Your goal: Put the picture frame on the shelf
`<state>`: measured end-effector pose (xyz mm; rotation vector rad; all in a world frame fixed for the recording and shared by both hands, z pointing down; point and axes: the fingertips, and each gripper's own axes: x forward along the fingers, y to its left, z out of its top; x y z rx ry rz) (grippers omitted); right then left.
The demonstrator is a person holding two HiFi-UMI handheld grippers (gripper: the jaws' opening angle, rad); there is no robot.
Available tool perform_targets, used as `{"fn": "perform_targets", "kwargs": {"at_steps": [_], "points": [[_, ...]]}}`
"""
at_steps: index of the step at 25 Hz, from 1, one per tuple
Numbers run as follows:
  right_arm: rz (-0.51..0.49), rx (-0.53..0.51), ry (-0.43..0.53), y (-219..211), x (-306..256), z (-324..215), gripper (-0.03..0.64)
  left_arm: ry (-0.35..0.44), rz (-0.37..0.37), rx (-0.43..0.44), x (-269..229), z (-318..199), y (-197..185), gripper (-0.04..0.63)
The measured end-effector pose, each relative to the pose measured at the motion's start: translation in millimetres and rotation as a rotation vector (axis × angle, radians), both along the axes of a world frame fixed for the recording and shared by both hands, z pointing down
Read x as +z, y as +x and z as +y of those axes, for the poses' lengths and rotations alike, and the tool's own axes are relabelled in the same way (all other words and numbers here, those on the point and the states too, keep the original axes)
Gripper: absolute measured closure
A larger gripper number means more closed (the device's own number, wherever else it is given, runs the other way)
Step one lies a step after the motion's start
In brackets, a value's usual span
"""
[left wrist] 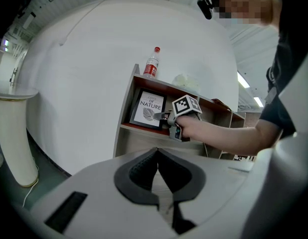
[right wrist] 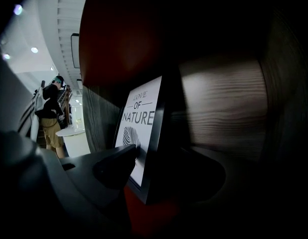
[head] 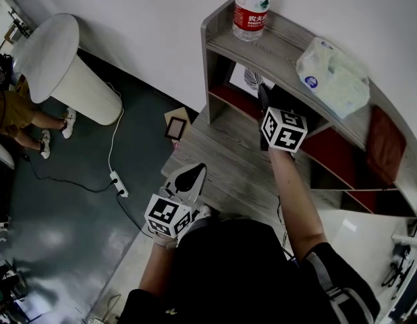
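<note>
The right gripper (right wrist: 161, 158) has its fingers (right wrist: 116, 166) spread wide, one on each side of the black-framed "Love of Nature" leaf-print picture frame (right wrist: 144, 123). Can't tell if the front finger actually touches the glass. The frame's standing upright on the red board in the end compartment of the grey wood-grain shelf (head: 279, 42), right under the top board. Up top there's a clear red-labelled water bottle (head: 252, 9) and a white tissue pack (head: 332, 73). The left gripper (left wrist: 157, 156) is well back from the shelf, fingers pressed together, nothing in them.
</note>
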<state>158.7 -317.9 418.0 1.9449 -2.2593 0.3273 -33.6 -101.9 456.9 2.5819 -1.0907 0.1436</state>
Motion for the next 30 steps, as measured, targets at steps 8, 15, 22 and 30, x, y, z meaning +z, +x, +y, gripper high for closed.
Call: {"fn": "perform_targets", "kwargs": {"at_steps": [8, 15, 22, 30], "points": [[0.036, 0.086, 0.003, 11.7, -1.9, -3.4, 0.364, 0.0, 0.002, -0.007, -0.1, 3.5, -0.5, 0.588], [0.036, 0.096, 0.001, 17.7, -1.8, -10.7, 0.364, -0.003, 0.007, -0.012, 1.5, 5.9, -2.3, 0.588], [0.038, 0.098, 0.011, 16.7, -4.4, -4.3, 0.379, 0.004, 0.016, -0.019, -1.6, 6.8, -4.9, 0.588], [0.05, 0.058, 0.017, 5.8, -9.0, 22.2, 0.379, 0.013, 0.035, -0.027, -5.2, 7.8, -9.3, 0.588]]}}
